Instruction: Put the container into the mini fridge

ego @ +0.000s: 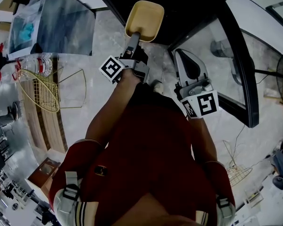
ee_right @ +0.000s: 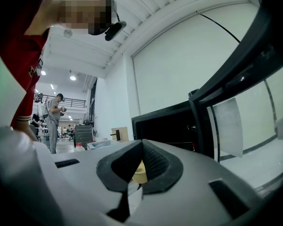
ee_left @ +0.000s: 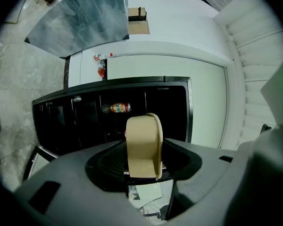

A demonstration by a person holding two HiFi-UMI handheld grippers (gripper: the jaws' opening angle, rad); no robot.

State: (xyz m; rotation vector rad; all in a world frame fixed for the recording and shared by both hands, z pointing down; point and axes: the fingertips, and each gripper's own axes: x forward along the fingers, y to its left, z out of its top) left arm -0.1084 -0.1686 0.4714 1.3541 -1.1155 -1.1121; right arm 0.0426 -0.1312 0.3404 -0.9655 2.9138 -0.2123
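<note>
Hands are split between two jobs, as far as I can judge. The left gripper (ego: pixel 134 37) has its jaws spread partway and clamped on the narrow end of the beige container (ego: pixel 145 19), which juts forward like a scoop. That keeps the bulk of it ahead of the tool, presumably so it can lead into the opening. It sits in the air just in front of the mini fridge (ee_left: pixel 80 121), not yet inside. A drink bottle (ee_left: pixel 119 108) lies on a shelf in the dark cabinet. The right gripper (ego: pixel 191 72) hangs lower, beside the open glass door (ego: pixel 240 65), its jaws drawn together on nothing. It seems parked there to stay clear of the loading path, perhaps ready for the door.
</note>
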